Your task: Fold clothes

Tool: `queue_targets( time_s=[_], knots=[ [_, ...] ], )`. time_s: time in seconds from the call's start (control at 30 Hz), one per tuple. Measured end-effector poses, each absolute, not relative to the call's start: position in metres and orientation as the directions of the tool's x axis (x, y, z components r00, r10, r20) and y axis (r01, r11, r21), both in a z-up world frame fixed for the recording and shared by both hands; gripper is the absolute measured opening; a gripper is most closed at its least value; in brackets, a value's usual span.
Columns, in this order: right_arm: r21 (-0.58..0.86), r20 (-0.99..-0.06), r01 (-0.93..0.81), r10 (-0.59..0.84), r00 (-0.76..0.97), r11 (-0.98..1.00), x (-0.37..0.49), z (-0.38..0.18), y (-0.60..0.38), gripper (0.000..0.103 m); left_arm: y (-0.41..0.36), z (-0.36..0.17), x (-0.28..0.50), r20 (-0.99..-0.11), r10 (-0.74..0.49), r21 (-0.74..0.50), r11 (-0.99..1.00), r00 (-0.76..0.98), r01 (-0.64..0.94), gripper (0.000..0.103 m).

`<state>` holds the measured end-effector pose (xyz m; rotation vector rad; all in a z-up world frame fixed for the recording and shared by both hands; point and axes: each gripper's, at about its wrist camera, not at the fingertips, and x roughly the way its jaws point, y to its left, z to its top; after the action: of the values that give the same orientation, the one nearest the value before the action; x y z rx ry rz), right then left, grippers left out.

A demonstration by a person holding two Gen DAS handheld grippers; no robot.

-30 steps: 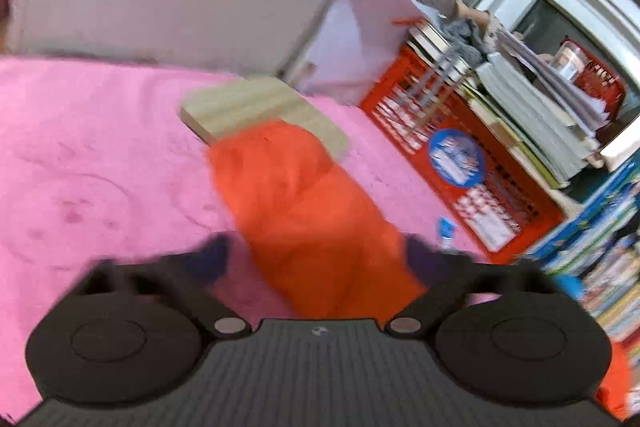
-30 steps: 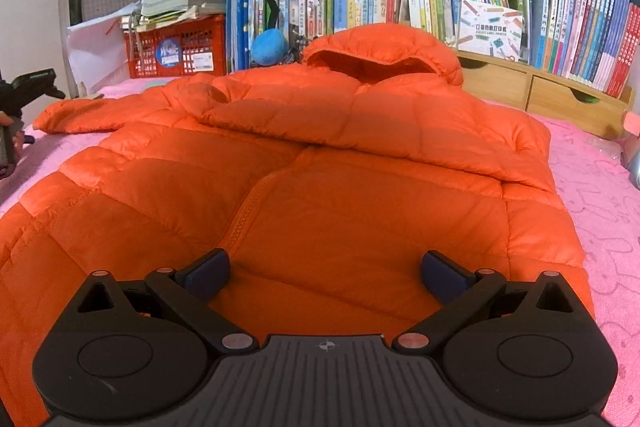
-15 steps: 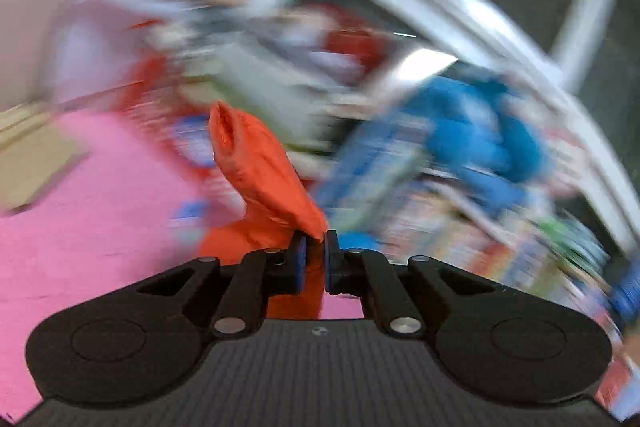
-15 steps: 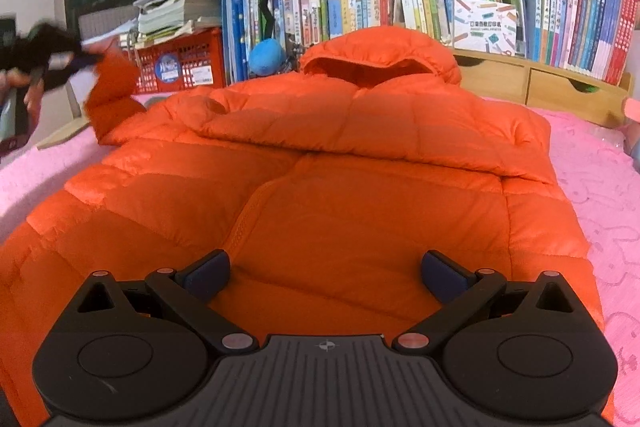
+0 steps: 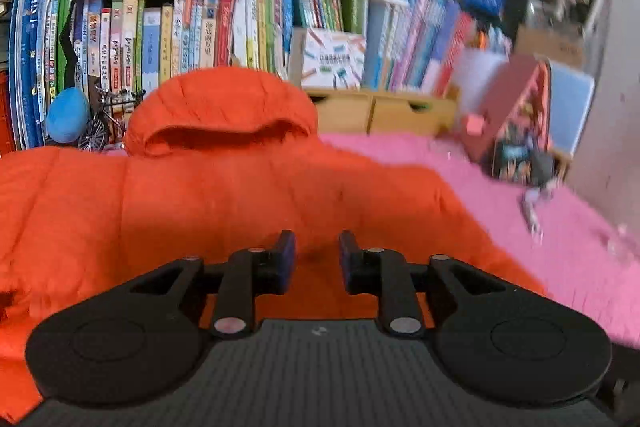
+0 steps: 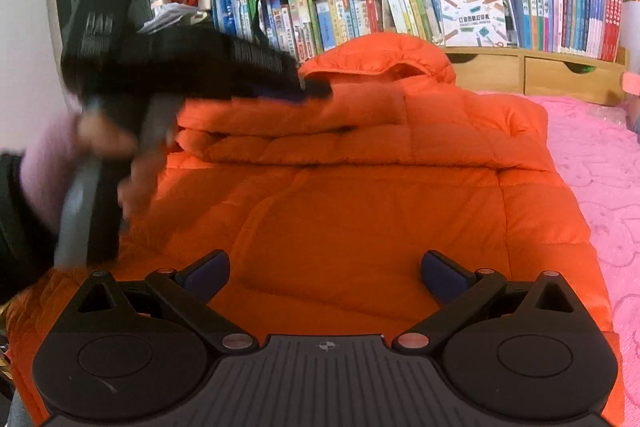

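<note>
Orange jacket (image 6: 360, 211) lay flat on pink blanket (image 6: 592, 163), L sleeve (image 6: 304, 123) folded across chest. Your left gripper (image 5: 316, 259) had just been opening: narrow gap, nothing between. Right gripper (image 6: 324, 271) wide apart, empty. Should've flattened sleeve before withdrawing.

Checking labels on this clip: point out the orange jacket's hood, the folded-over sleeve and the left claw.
hood (image 5: 218, 107), left wrist view, top of the hood
folded-over sleeve (image 6: 304, 115), right wrist view, middle of the sleeve
left claw (image 5: 317, 257), left wrist view, between the fingertips
</note>
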<state>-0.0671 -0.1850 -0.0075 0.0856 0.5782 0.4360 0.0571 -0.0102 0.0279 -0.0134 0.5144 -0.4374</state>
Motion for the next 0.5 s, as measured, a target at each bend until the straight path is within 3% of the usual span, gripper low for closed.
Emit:
queue_targets(
  time_s=[0.1,0.17,0.23,0.33,0.4,0.5],
  knots=[
    [0.209,-0.508,-0.374,0.427,0.748,0.904,-0.067,-0.007,-0.186,0.103,0.006,0.035,0.040,-0.434,-0.398,-0.107,0.914,0.808,0.392,0.049],
    [0.211,-0.509,-0.372,0.427,0.748,0.904,-0.067,-0.007,-0.187,0.103,0.019,0.041,0.028,-0.391,-0.383,-0.099,0.921,0.837,0.376,0.079],
    [0.209,-0.509,-0.369,0.423,0.750,0.906,-0.066,-0.006,-0.187,0.103,0.036,0.050,0.015,-0.289,-0.279,-0.061,0.960,0.916,0.273,0.090],
    [0.242,-0.506,-0.344,0.420,0.753,0.907,-0.065,-0.002,-0.190,0.103,0.061,0.055,0.013,-0.179,-0.048,-0.031,0.999,0.983,0.043,0.093],
    [0.310,-0.496,-0.307,0.428,0.755,0.900,-0.059,0.006,-0.198,0.103,0.078,0.049,0.023,-0.167,0.075,-0.060,0.995,0.983,-0.086,0.093],
    [0.407,-0.436,-0.255,0.432,0.790,0.877,-0.037,0.026,-0.207,0.103,0.100,0.030,0.038,-0.206,0.127,-0.175,0.971,0.970,-0.164,0.093]
  ],
)
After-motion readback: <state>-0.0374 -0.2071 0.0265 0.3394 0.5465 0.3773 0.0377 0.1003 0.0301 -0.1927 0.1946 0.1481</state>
